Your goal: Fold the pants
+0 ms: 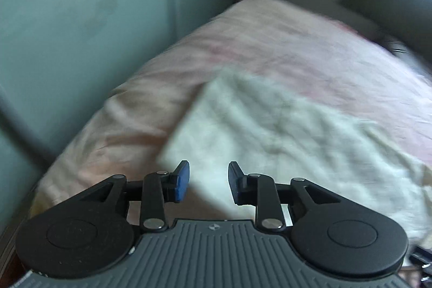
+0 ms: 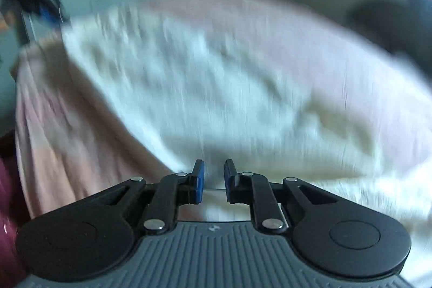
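Observation:
The white pants [image 1: 283, 131] lie spread on a bed with a pink sheet [image 1: 243, 39]. My left gripper [image 1: 208, 180] is open and empty, just above the near left edge of the pants. In the right wrist view the pants [image 2: 216, 88] fill the middle, blurred by motion. My right gripper [image 2: 213, 180] has its jaws partly open with a narrow gap, and white cloth shows between and behind them; I cannot tell if it grips the cloth. The left gripper [image 2: 40, 7] shows as a dark blur at the far left.
A pale green wall [image 1: 81, 18] runs along the bed's left side. A dark cushion or pillow [image 1: 391, 7] lies at the far right end of the bed. A dark red object [image 2: 8, 207] sits at the lower left of the right wrist view.

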